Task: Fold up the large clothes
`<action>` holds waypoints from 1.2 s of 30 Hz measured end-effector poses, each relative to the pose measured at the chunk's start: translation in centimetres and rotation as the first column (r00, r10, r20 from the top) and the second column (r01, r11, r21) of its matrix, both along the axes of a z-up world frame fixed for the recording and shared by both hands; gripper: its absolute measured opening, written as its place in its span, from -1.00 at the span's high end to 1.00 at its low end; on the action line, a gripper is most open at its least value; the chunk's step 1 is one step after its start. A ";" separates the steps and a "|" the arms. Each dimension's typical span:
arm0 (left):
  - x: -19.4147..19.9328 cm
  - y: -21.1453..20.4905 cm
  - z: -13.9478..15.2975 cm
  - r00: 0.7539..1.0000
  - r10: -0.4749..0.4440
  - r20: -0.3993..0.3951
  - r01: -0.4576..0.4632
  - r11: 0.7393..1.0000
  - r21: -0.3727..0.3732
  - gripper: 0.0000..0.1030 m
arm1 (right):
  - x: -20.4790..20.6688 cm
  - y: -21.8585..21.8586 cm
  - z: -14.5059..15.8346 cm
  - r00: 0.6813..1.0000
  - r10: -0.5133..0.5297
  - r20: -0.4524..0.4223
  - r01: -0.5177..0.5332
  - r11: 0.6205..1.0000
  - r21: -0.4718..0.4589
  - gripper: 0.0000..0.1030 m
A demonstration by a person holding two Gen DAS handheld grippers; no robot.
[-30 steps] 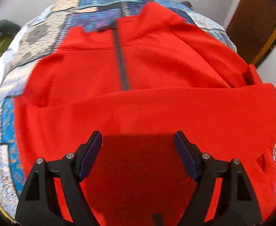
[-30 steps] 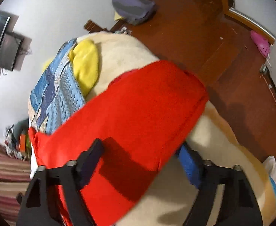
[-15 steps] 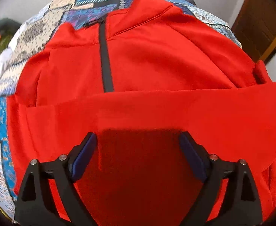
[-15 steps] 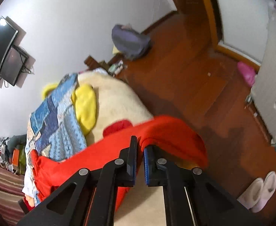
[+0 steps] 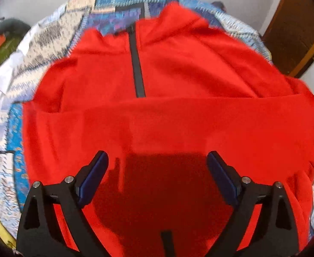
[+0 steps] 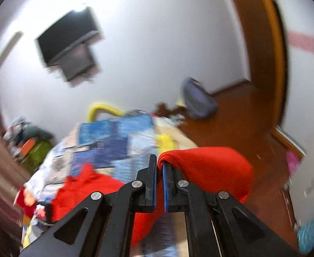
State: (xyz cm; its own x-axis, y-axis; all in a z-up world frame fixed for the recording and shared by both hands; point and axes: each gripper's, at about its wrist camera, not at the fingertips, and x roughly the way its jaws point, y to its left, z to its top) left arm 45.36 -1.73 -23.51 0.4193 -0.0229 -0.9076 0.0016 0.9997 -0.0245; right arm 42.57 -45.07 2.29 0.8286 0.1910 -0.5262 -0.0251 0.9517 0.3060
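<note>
Red jacket (image 5: pixel 178 75) spread on patchwork quilt (image 5: pixel 56 34) over bed, dark zipper (image 5: pixel 136 64) up. Left hand-held gripper (image 5: pixel 157 171) held above it, jaws wide apart, nothing gripped. Right hand-held gripper (image 6: pixel 159 167) clamped on red jacket edge, fabric lifted, draped rightward.

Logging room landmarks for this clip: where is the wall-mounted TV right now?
The TV appears only in the right wrist view, upper left, on the white wall above the far end of the bed with the blue patchwork quilt.
</note>
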 end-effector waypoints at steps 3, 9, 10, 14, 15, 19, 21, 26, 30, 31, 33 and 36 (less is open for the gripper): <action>-1.7 1.0 2.7 0.998 -0.012 0.068 0.011 1.000 0.007 -0.83 | -1.0 4.7 2.3 0.994 0.105 0.033 -0.104 0.994 -0.032 0.95; -5.6 5.0 6.3 0.986 -0.004 0.164 0.003 1.000 0.008 -0.83 | -0.2 16.2 0.0 0.955 0.290 -0.065 -0.294 0.953 -0.066 0.95; -6.3 5.8 6.6 0.986 -0.002 0.170 0.001 1.000 0.004 -0.83 | 0.3 18.1 -1.5 0.945 0.313 -0.100 -0.320 0.945 -0.063 0.95; -9.3 8.8 6.7 0.985 0.011 0.171 -0.014 1.000 0.015 -0.83 | 1.8 24.0 -8.6 0.889 0.367 -0.273 -0.384 0.923 -0.010 0.95; -10.1 9.4 6.5 0.985 0.013 0.170 -0.018 1.000 0.025 -0.83 | 2.1 25.5 -10.9 0.874 0.362 -0.324 -0.388 0.922 -0.018 0.95; -12.5 11.1 5.3 0.989 0.001 0.150 -0.014 0.996 0.086 -0.83 | 2.4 28.2 -17.3 0.813 0.340 -0.474 -0.390 0.921 -0.008 0.95; -13.4 11.3 4.5 0.990 -0.012 0.139 -0.005 0.992 0.124 -0.83 | 2.4 28.7 -20.5 0.761 0.304 -0.573 -0.374 0.927 -0.004 0.94; -14.3 10.0 3.4 0.991 -0.068 0.115 0.047 0.984 0.172 -0.83 | 1.5 27.8 -22.2 0.699 0.332 -0.634 -0.404 0.914 0.033 0.94; -13.4 7.0 4.7 0.981 -0.137 0.134 0.114 0.979 0.167 -0.83 | 0.1 25.9 -18.5 0.729 0.381 -0.568 -0.427 0.902 0.057 0.94; -12.9 5.9 5.2 0.976 -0.159 0.146 0.134 0.977 0.168 -0.83 | -0.4 25.0 -17.2 0.756 0.368 -0.541 -0.425 0.905 0.021 0.94; -11.7 3.7 6.1 0.967 -0.194 0.167 0.166 0.972 0.165 -0.83 | -1.1 23.1 -15.0 0.798 0.346 -0.494 -0.415 0.909 -0.035 0.94; -9.4 -0.2 7.0 0.955 -0.238 0.179 0.214 0.967 0.141 -0.83 | -2.2 19.0 -12.1 0.859 0.276 -0.432 -0.362 0.923 -0.130 0.94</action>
